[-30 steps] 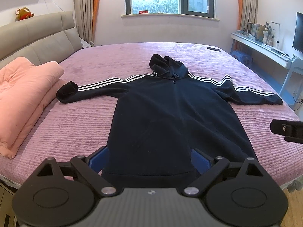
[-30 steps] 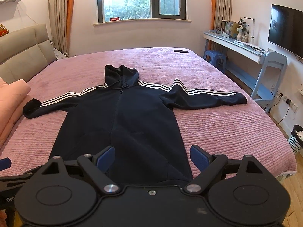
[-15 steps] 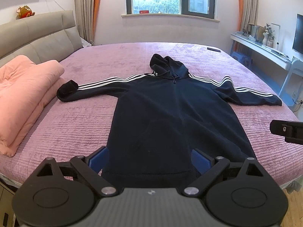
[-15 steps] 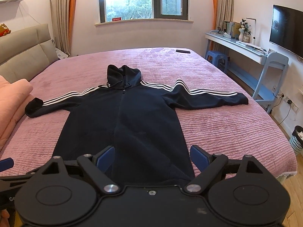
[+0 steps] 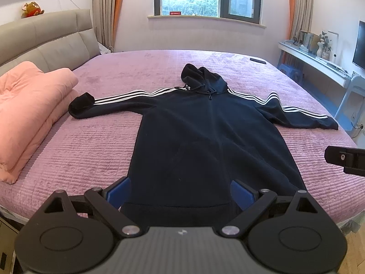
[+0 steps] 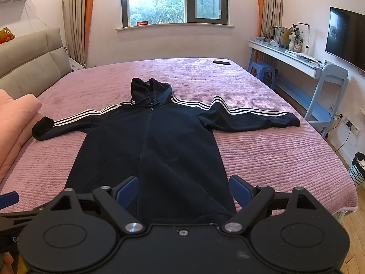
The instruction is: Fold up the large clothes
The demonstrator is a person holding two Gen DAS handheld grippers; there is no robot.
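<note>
A long dark navy hoodie (image 5: pixel 205 141) (image 6: pixel 150 150) with white striped sleeves lies flat on the pink bed (image 5: pixel 75 150) (image 6: pixel 280 157), front up, hood toward the window, both sleeves spread sideways. My left gripper (image 5: pixel 180 193) hovers open over the hem, blue pads wide apart, holding nothing. My right gripper (image 6: pixel 183 190) is open too, above the hem's right part, nothing between its pads. In the left wrist view the right gripper's edge (image 5: pixel 344 161) shows at far right.
A folded pink quilt (image 5: pixel 27 114) (image 6: pixel 16 123) lies on the bed's left side by the grey headboard (image 5: pixel 45 45). A dark remote (image 6: pixel 221 62) lies near the far edge. A white desk (image 6: pixel 294 61), blue stool (image 6: pixel 262 70) and basket (image 6: pixel 358 169) stand right.
Both views have shifted slightly, the hoodie sitting a touch further right in the right wrist view. The hoodie itself has not moved and both grippers stay open.
</note>
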